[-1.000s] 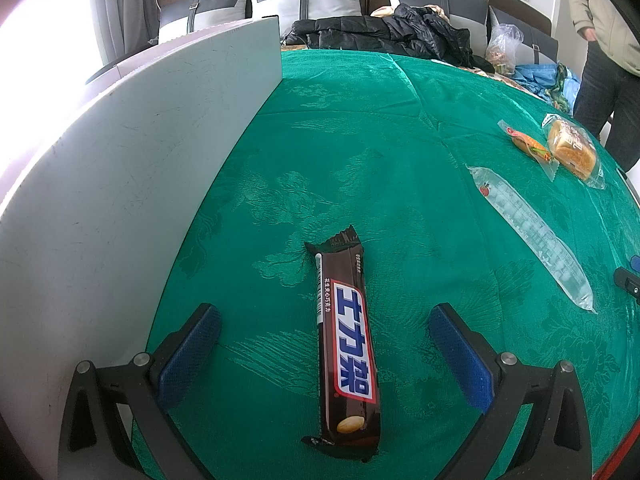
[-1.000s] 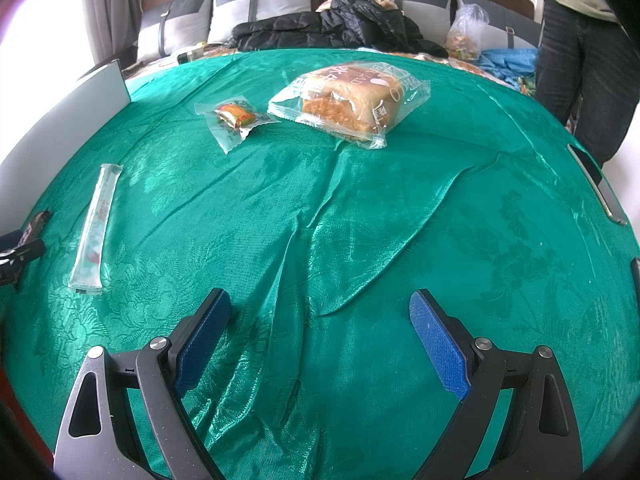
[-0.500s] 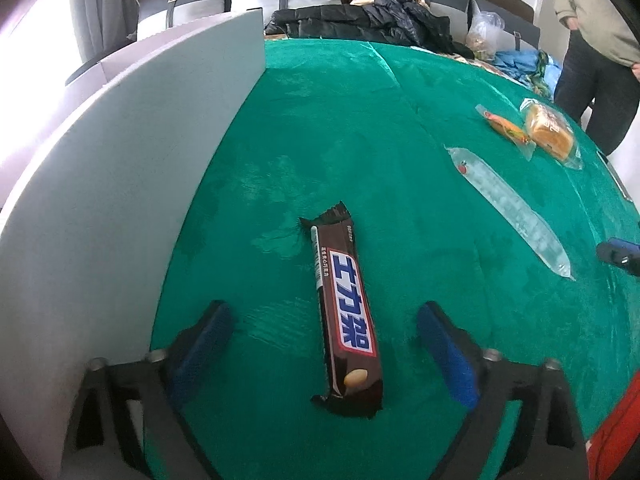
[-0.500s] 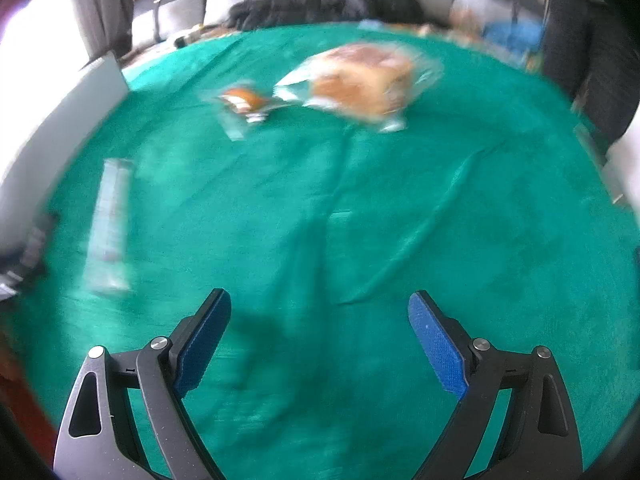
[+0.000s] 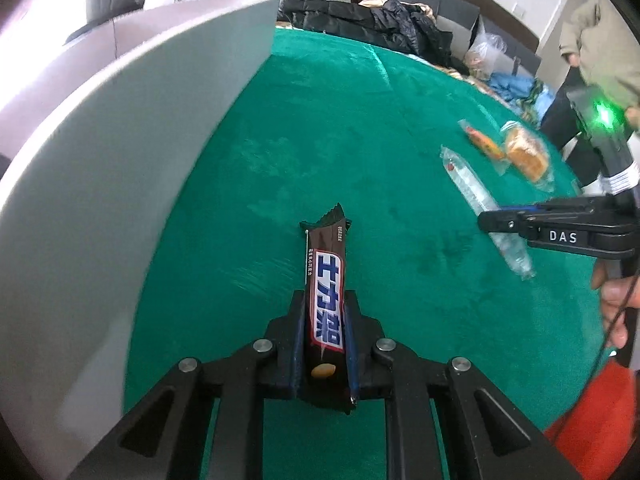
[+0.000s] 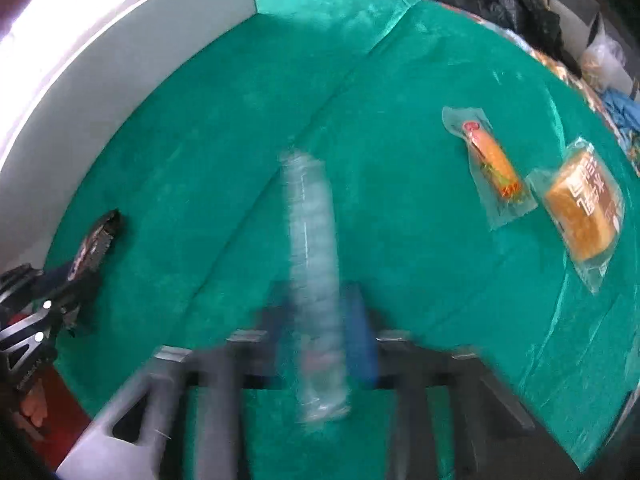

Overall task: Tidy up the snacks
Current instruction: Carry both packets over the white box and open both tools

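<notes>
The brown chocolate bar [image 5: 325,312] stands at the lower middle of the left wrist view, and the left claw [image 5: 325,344] is closing on it, its blue pads pressing the lower half of the wrapper from both sides. The upper end of the bar points up the frame over the green cloth [image 5: 360,152] of the table. In the right wrist view the long clear packet [image 6: 314,280] runs up the middle of the frame, blurred, and the right claw [image 6: 320,344] is closing on its lower part, with a blue pad at each side of it. At the right of that view lie the small sausage packet [image 6: 490,164] and, just beside it, the wrapped bread [image 6: 582,210], both on the cloth and well apart from the claws. A grey board [image 5: 120,184] stands upright along the left of both views. At the upper right of the left wrist view, a person [image 5: 600,52] stands behind the table, and dark clothes [image 5: 360,20] lie at its far edge.
</notes>
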